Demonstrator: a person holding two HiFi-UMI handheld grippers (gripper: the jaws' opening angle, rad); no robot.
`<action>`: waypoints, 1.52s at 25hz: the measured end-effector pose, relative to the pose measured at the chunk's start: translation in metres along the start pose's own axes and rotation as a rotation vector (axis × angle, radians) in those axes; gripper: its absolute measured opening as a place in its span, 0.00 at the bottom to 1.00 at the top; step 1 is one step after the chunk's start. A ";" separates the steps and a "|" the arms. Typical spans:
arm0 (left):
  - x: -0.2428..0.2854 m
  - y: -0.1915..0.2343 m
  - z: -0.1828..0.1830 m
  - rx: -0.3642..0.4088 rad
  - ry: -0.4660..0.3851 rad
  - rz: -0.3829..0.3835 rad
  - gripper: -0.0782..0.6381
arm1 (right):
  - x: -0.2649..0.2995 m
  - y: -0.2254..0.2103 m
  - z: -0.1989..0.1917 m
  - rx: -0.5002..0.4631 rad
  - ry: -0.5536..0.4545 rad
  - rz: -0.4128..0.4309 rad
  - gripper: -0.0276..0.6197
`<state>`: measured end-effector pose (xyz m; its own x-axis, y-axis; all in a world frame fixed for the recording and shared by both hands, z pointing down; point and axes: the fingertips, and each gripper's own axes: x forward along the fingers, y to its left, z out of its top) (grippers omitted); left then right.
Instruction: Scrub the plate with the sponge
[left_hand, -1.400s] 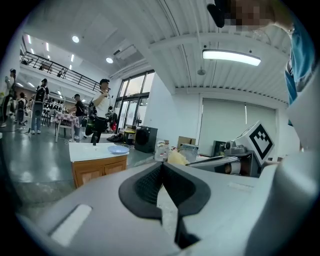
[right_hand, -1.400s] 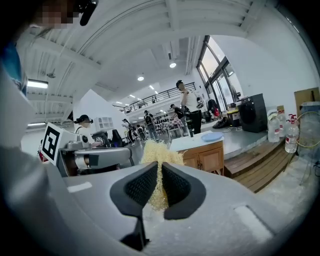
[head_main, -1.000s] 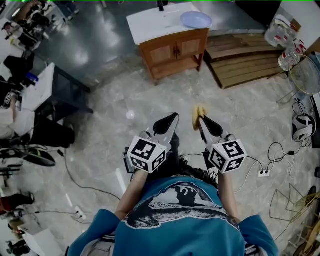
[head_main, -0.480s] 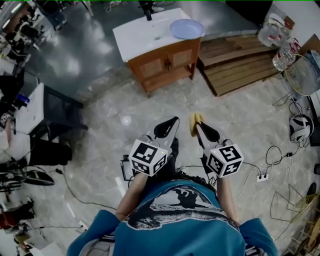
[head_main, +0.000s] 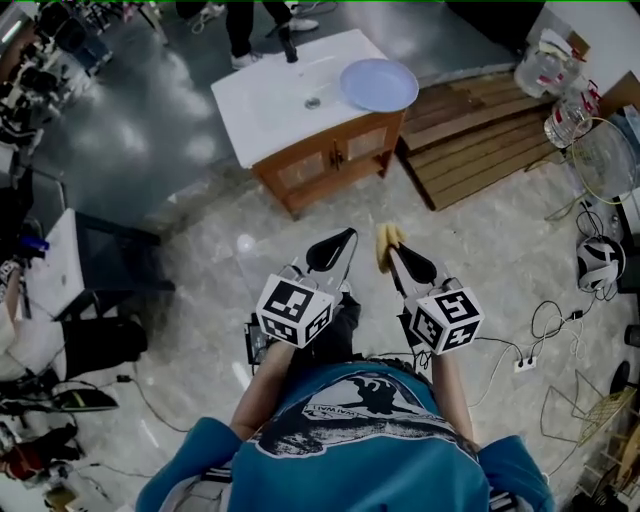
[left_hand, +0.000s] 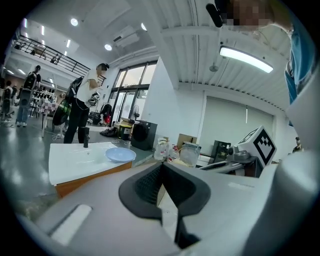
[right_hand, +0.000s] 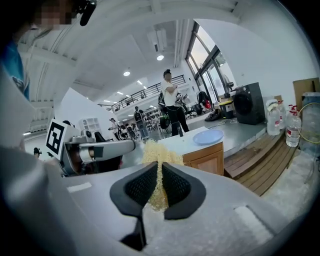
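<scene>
A pale blue plate (head_main: 379, 84) rests on the right end of a white sink counter (head_main: 262, 110), far ahead of both grippers; it also shows small as the plate (left_hand: 120, 154) and the plate (right_hand: 208, 136). My right gripper (head_main: 388, 244) is shut on a yellow sponge (head_main: 386, 247), held over the floor; the sponge (right_hand: 159, 170) is squeezed between the black pads. My left gripper (head_main: 347, 236) is shut with nothing in it, its jaws pressed together in the left gripper view (left_hand: 161, 170).
The counter sits on a wooden cabinet (head_main: 330, 155) with a black tap (head_main: 289, 47) at its back. Wooden pallets (head_main: 480, 130) lie to the right, with water bottles (head_main: 562, 88). Cables and a power strip (head_main: 525, 363) trail on the right floor. A person (head_main: 252, 20) stands behind the sink.
The sink counter and plate have come closer and lower in the head view as I walk toward them. Both grippers keep their pose, the sponge still held.
</scene>
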<state>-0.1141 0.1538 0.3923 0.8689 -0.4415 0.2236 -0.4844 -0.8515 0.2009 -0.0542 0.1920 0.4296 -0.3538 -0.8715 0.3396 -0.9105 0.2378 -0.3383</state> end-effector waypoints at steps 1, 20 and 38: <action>0.004 0.011 0.003 0.003 0.002 -0.003 0.13 | 0.010 -0.002 0.004 0.000 -0.002 -0.006 0.09; 0.058 0.091 0.030 -0.032 -0.017 -0.085 0.13 | 0.080 -0.037 0.048 -0.020 0.031 -0.106 0.09; 0.166 0.154 0.051 -0.018 0.019 0.085 0.16 | 0.163 -0.156 0.112 -0.019 0.032 0.014 0.09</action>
<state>-0.0393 -0.0651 0.4115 0.8227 -0.5061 0.2589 -0.5579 -0.8061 0.1973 0.0540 -0.0356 0.4393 -0.3729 -0.8539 0.3630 -0.9093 0.2584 -0.3262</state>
